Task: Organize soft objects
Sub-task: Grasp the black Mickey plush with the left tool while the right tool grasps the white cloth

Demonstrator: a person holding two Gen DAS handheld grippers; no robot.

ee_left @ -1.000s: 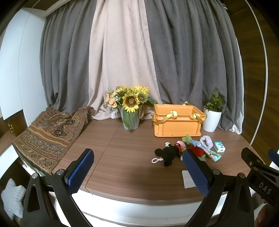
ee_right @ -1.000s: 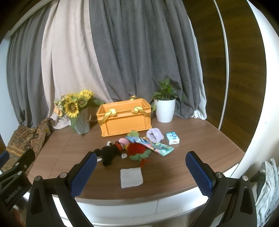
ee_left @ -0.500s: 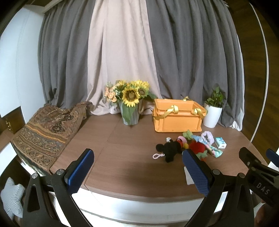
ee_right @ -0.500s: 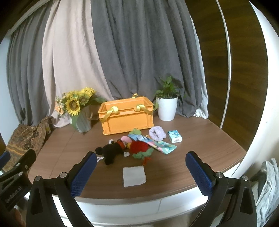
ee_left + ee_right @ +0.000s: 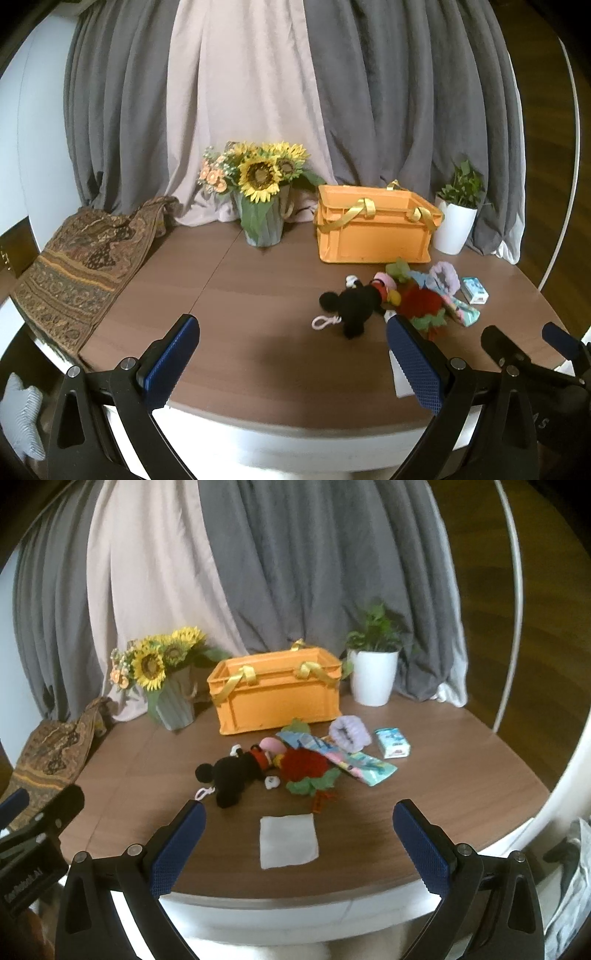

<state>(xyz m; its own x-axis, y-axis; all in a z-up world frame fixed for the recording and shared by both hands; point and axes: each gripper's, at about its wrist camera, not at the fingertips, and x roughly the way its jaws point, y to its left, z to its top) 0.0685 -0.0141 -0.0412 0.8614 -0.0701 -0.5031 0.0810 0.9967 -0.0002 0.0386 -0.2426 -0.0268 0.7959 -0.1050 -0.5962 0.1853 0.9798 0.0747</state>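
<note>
Both grippers have moved in closer over the table's near edge, the left gripper [image 5: 291, 354] and right gripper [image 5: 299, 840] spread wide and empty. The soft toys [image 5: 266, 766] lie untouched mid-table, just near of the orange basket [image 5: 275, 698], so sorting has not started.

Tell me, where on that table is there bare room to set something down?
Bare wood lies between the patterned cloth and the black plush mouse, in front of the sunflower vase. Another patch lies right of the small carton. It is crowded before the orange crate, around the toy pile and white cloth.
</note>
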